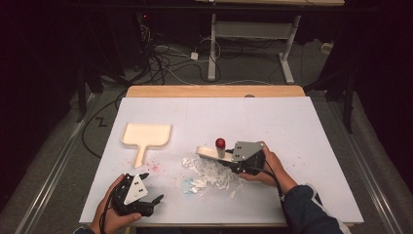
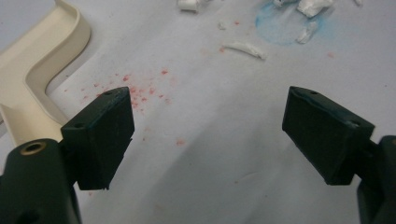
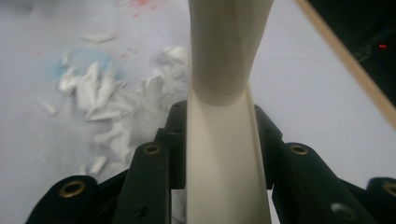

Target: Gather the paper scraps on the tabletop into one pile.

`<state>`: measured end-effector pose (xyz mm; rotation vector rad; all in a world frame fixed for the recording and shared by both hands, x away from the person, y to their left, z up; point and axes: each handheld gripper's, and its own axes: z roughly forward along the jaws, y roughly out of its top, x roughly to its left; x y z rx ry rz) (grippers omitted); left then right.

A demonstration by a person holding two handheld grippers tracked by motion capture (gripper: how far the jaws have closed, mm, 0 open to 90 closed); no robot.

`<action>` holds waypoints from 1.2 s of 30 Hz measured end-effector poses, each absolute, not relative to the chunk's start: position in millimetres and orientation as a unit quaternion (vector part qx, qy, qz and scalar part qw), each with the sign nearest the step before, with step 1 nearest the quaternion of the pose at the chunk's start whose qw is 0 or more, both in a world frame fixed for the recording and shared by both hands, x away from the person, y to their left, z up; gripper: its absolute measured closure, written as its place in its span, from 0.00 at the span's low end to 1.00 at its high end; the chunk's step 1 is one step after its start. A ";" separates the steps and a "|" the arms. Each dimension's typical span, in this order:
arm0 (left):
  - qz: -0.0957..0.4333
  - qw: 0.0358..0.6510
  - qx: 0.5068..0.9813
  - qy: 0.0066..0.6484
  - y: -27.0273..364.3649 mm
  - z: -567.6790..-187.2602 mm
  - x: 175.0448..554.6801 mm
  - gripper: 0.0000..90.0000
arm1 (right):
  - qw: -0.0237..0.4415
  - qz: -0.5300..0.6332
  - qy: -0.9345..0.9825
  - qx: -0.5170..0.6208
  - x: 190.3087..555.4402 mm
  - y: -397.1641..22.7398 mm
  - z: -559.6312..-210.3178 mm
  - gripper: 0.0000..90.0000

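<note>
Paper scraps (image 1: 212,176) beside dustpan (image 1: 146,135)

dustpans: 1 (image 1: 146,135); brushes: 1 (image 1: 210,152); paper-scrap piles: 1 (image 1: 209,174); tools: 2, left tool (image 1: 152,187), right tool (image 1: 233,163)

My desk (image 1: 292,122) wears a white sheet, with a strip of bare pale wood (image 1: 214,91) showing along its far edge. Beyond it I see grey floor (image 1: 243,68) strewn with tangled black and white cables (image 1: 165,58). A second table stands farther back on a white metal frame (image 1: 253,34). The room around me is dark, nearly black at both sides, and the light falls mostly on my desk.
</note>
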<state>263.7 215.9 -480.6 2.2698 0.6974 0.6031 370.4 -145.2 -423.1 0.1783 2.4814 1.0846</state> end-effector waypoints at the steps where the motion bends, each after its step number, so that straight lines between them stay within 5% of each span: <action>1: 0.232 0.340 0.872 0.266 215.6 -480.3 263.6 0.18 | 0.212 0.398 0.889 0.077 371.8 -146.9 -419.7 0.75; 17: 0.220 0.333 0.878 0.264 213.0 -484.4 266.0 0.18 | 0.272 0.329 0.900 0.083 395.2 -85.6 -435.5 0.75; 21: 0.219 0.334 0.878 0.262 213.8 -484.2 264.7 0.18 | 0.258 0.332 0.905 0.059 389.5 -76.2 -442.7 0.75; 28: 0.223 0.333 0.879 0.259 213.4 -483.7 264.8 0.18 | 0.190 0.375 0.907 -0.010 370.9 -88.2 -431.3 0.75; 36: 0.222 0.337 0.878 0.256 211.3 -482.3 264.7 0.18 | 0.237 0.389 0.889 0.041 378.9 -112.3 -416.7 0.75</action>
